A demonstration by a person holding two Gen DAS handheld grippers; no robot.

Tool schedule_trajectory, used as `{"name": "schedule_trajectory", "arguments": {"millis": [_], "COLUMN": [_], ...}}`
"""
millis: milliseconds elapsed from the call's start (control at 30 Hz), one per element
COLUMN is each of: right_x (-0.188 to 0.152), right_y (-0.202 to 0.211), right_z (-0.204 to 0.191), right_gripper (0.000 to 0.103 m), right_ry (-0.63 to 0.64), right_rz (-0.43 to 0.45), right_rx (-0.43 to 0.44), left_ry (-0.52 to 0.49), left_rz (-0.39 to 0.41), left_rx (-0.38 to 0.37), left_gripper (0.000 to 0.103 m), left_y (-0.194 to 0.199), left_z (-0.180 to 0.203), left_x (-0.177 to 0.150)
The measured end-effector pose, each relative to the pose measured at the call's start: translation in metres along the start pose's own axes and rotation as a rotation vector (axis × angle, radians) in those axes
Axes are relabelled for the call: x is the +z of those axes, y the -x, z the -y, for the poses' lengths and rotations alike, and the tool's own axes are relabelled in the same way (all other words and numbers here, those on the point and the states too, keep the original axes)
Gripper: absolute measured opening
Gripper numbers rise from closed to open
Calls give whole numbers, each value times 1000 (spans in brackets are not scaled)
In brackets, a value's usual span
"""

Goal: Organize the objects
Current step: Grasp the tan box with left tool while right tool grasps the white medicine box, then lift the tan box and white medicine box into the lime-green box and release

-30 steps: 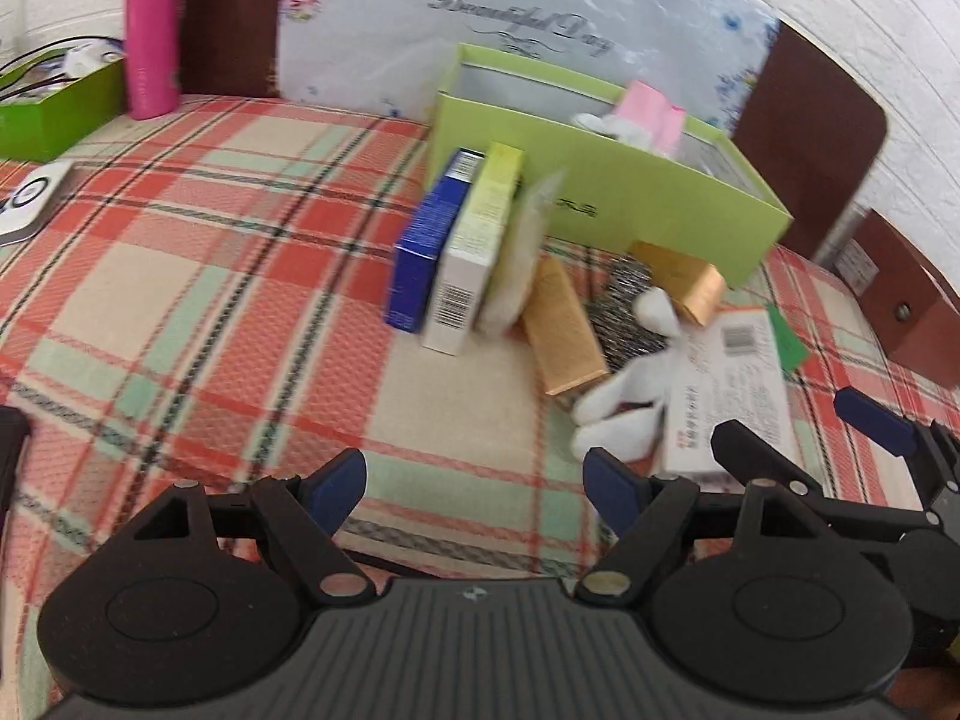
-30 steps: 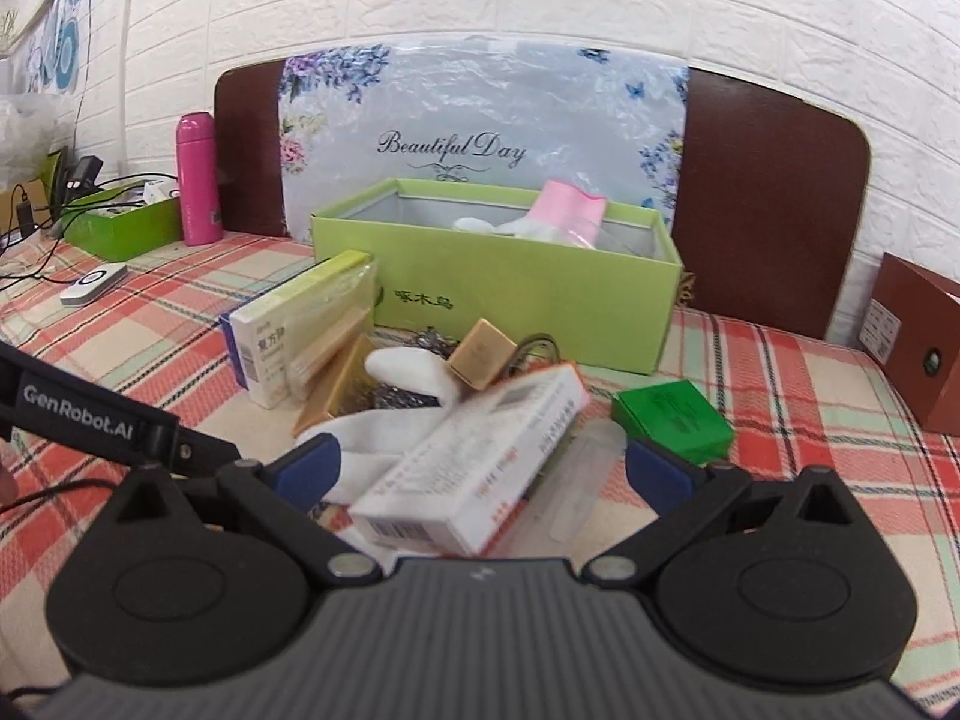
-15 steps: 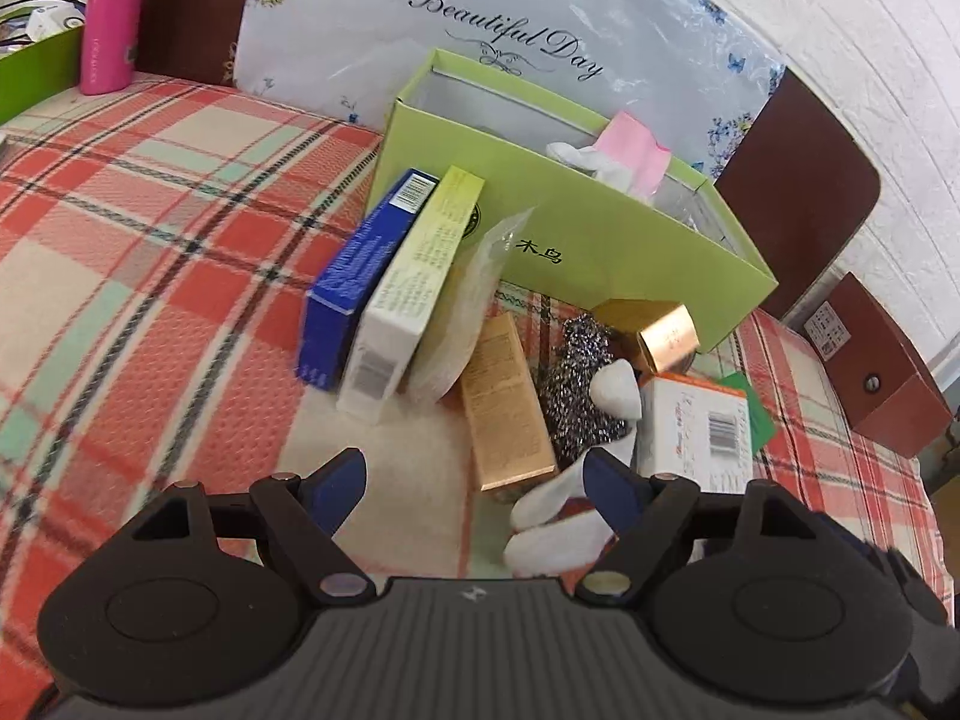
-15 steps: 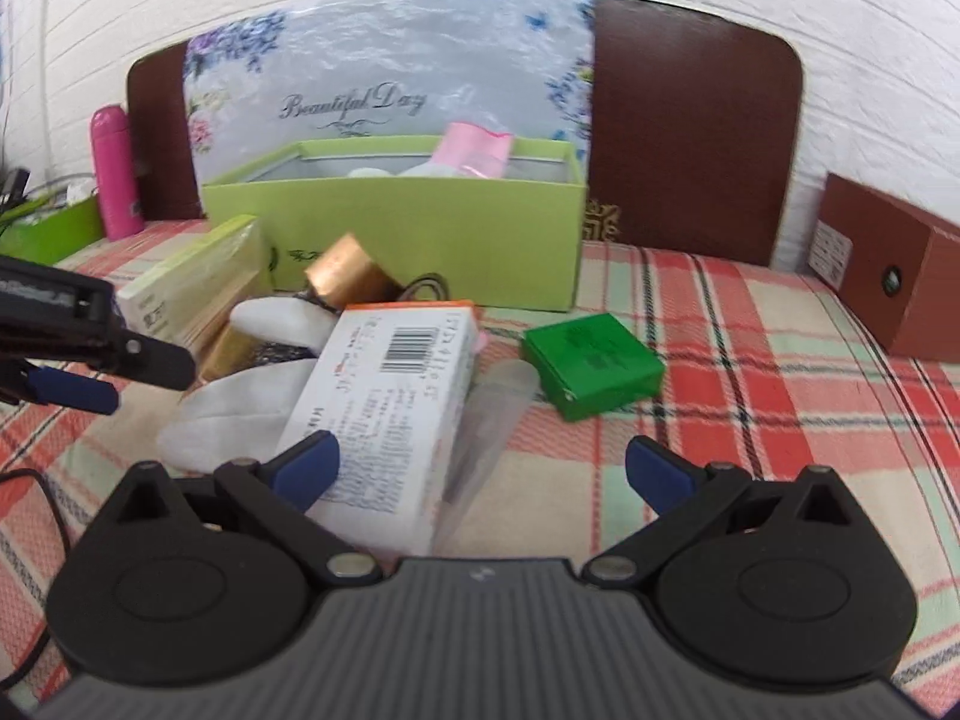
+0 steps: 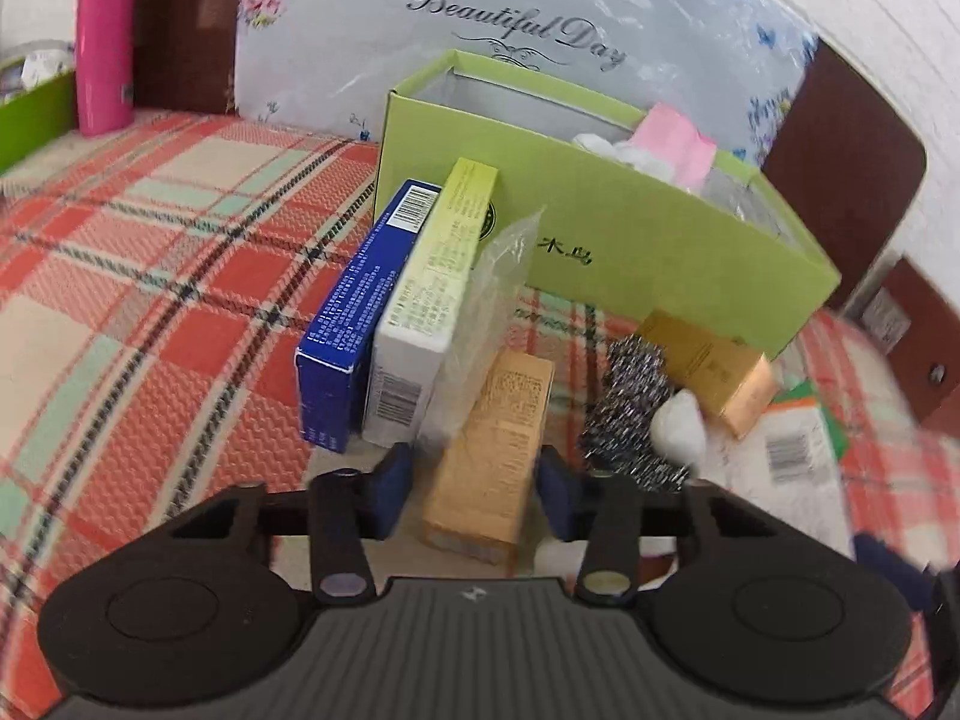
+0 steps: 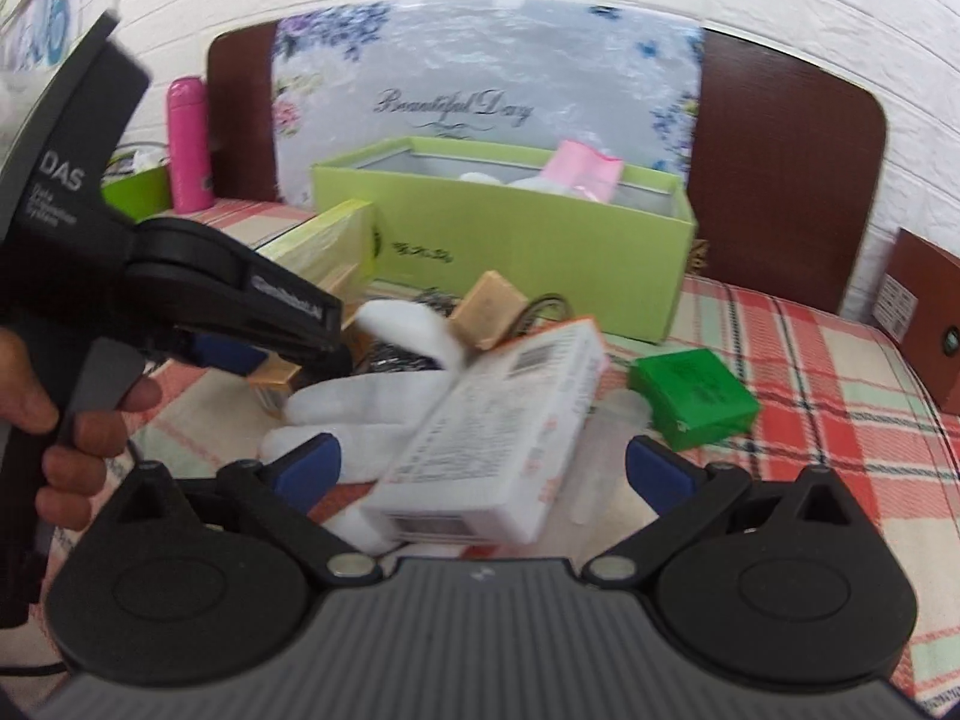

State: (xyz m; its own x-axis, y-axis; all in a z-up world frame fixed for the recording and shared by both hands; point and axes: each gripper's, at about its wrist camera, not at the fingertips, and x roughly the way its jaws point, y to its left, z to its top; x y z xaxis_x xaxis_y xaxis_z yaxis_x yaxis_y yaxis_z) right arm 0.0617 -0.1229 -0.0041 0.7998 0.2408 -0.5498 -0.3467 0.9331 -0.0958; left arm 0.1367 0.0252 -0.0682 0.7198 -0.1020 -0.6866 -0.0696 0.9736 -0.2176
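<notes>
A lime-green open box [image 5: 630,228] [image 6: 528,246] stands at the back of the plaid table, with pink and white items inside. In front of it lie a blue box [image 5: 354,324], a white-yellow box [image 5: 426,318], a clear bag [image 5: 486,300], a tan gold box [image 5: 492,450], a steel scourer [image 5: 630,420] and a copper box [image 5: 714,372]. My left gripper [image 5: 474,498] has narrowed around the tan gold box, pads at its sides. My right gripper [image 6: 480,468] is open around a white barcode box [image 6: 498,426], beside a white glove [image 6: 366,408] and a green box [image 6: 696,396].
A pink bottle [image 5: 105,42] and a green tray [image 5: 30,108] stand at the far left. A brown box [image 6: 924,312] sits at the right edge. A floral "Beautiful Day" panel [image 6: 480,90] and brown chair backs rise behind. The left tool body [image 6: 180,282] crosses the right view.
My left gripper moved forward to the tan gold box and its jaws closed in around it. My right gripper advanced over the white barcode box and stayed open.
</notes>
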Motion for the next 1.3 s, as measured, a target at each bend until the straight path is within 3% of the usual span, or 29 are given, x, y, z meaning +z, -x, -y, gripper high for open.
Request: {"name": "schedule_trajectory", "arguments": {"millis": [133, 367, 500, 633, 667, 767, 867, 900, 933, 1033, 1100, 1233, 1300], "right_x": [-4, -5, 4, 4, 5, 3, 2, 3, 4, 5, -2, -11, -10], "right_y": [-5, 8, 9, -4, -7, -19, -12, -5, 2, 24, 29, 27, 25], "right_z": [-2, 32, 10, -11, -13, -10, 3, 10, 18, 45, 57, 52, 50], "right_gripper": [99, 99, 99, 92, 90, 70, 66, 65, 66, 66, 65, 70, 72], "right_ry": [60, -15, 126, 288, 293, 269, 189, 142, 96, -77, -124, -87, -94], "right_rz": [-14, -18, 39, 42, 32, -10, -13, -5, -5, -46, -105, -117, -109], "right_rx": [-85, -153, -163, -197, -186, -175, -150, -123, -92, 71, 174, 81, 76], "left_ry": [-25, -52, -44, -45, -47, -43, -54, -66, -83, -151, -191, -206, -197], "left_rz": [-28, -71, -62, -51, -50, -60, -56, -61, -66, -92, -109, -99, -97], "left_rx": [-20, -52, -50, -48, -47, -49, -49, -53, -57, -92, -118, -96, -95], "left_gripper": [37, 36, 36, 48, 48, 48, 47, 45, 35, 33, 33, 33, 33], "left_y": [11, 40, 41, 42, 42, 39, 39, 39, 39, 44, 48, 46, 44], "left_z": [-8, -19, -17, -17, -17, -18, -17, -17, -16, -13, -11, -6, -3], "left_x": [-4, -26, -25, -25, -26, -26, -27, -27, -27, -29, -34, -36, -34]}}
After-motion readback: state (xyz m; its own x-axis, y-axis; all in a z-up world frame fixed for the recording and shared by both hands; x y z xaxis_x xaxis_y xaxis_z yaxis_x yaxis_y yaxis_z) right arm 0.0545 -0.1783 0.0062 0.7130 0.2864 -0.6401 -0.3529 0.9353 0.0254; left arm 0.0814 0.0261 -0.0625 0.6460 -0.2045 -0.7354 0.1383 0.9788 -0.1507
